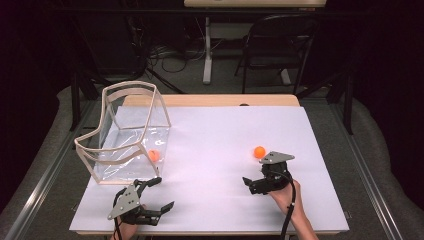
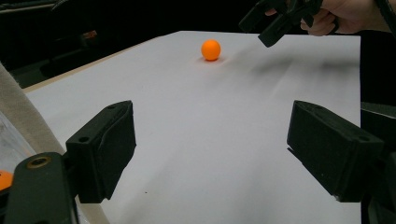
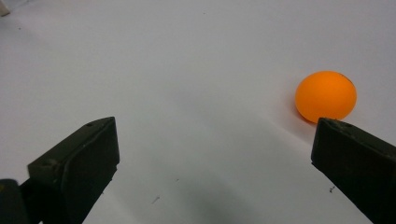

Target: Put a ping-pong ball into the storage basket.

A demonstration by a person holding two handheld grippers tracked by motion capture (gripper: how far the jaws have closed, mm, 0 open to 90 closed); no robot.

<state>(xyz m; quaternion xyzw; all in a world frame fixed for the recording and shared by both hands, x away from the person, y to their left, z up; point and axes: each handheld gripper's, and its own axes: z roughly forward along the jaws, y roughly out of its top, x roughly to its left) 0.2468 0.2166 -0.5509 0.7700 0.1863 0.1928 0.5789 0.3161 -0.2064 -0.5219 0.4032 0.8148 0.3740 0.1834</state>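
A white table top (image 1: 215, 130) seen from above, with 2 hand-held grippers at its near edge and 2 small orange balls on it. The loose orange ball (image 1: 259, 152) sits at about 4 o'clock on the table, out in the open; the second ball (image 1: 154, 155) lies inside a clear plastic bin (image 1: 131, 135) with a pale rim, at about 9 o'clock. The right gripper (image 1: 256, 181) hovers just near the loose ball, which lies at roughly 12 o'clock from it – close, apart, not touching. In the right gripper view the ball (image 3: 326, 96) rests just beyond the tip of the right-hand jaw, off to 2 o'clock and not between the jaws. The jaws stand wide apart and hold nothing. The left gripper (image 1: 155, 195) waits at about 7 o'clock, just in front of the bin, its jaws likewise spread wide and empty; from its own camera the loose ball (image 2: 210, 49) shows far across the table, with the other gripper (image 2: 275, 21) above it. The ball looks like a light, hollow, smooth sphere – likely to roll or squirt away at a touch. It probably wants a gentle pinch across its widest middle, jaws centred on either side before closing.
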